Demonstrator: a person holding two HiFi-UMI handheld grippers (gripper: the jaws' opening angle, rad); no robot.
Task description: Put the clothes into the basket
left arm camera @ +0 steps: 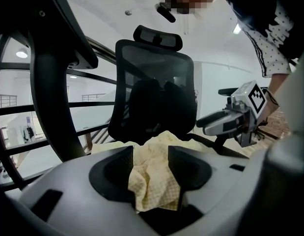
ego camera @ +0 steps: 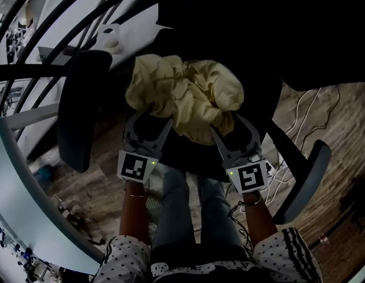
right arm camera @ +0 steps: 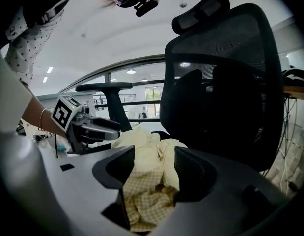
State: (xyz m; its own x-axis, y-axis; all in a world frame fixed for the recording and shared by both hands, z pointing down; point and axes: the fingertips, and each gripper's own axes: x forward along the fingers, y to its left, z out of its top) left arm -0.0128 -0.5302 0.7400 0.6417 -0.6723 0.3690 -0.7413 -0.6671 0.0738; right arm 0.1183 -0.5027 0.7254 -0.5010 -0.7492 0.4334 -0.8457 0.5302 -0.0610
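Head view looks steeply down on a black office chair (ego camera: 262, 93), and a crumpled pale-yellow checked cloth (ego camera: 182, 90) lies heaped on its seat. Both of our tongs reach into the near edge of that heap. The left tongs (ego camera: 158, 115) stand spread, their two fingers opening in a wide V whose tips meet the fabric. The right tongs (ego camera: 225, 122) are spread just as wide and enter the cloth from its right side. Each carries a marker cube just above our wrists.

In the left gripper view, a fold of the cloth fills the gap between the open jaws and touches both inner faces. The right gripper view shows the same, with bunched fabric sitting between its parted jaws and spilling down towards the camera. We cannot tell whether either pair is actually pressing on the cloth.

Grey armrests flank the seat, the left armrest (ego camera: 82, 111) beside the left tongs and the right armrest (ego camera: 306, 178) beyond the right tongs. Behind the cloth rises the mesh backrest (left arm camera: 154, 92) with its headrest (left arm camera: 157, 36) on top. Our legs (ego camera: 188, 208) stand just in front of the seat, on a wooden floor (ego camera: 329, 117).
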